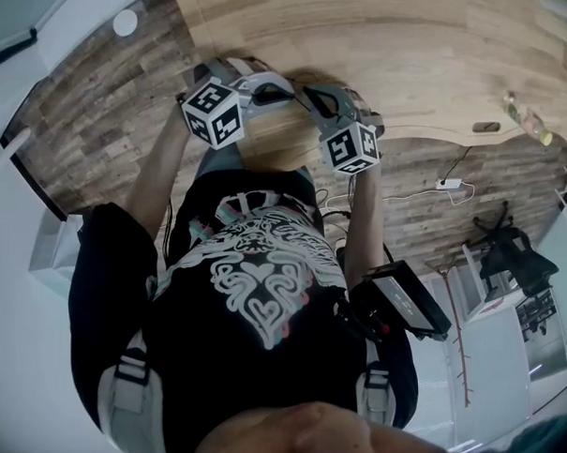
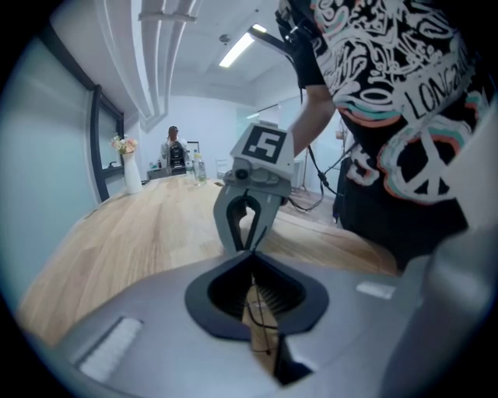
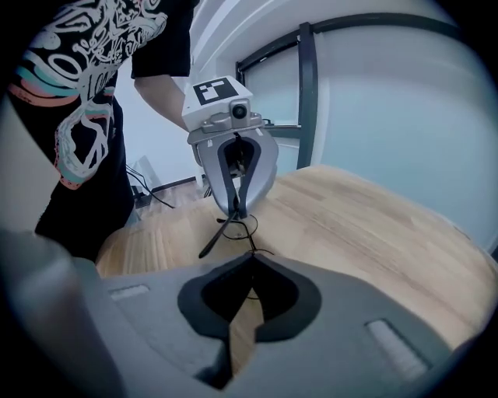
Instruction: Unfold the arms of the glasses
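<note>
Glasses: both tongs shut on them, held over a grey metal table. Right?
Not quite. The table is light wood, not grey metal; the right gripper view shows the grain. The rest holds: the left gripper and the right gripper each have their tongs shut on the glasses, held over the table.

glasses [image 3: 233, 227] | thin black wire frame | held aloft, both ends pinched | one arm apparently swung out
</note>
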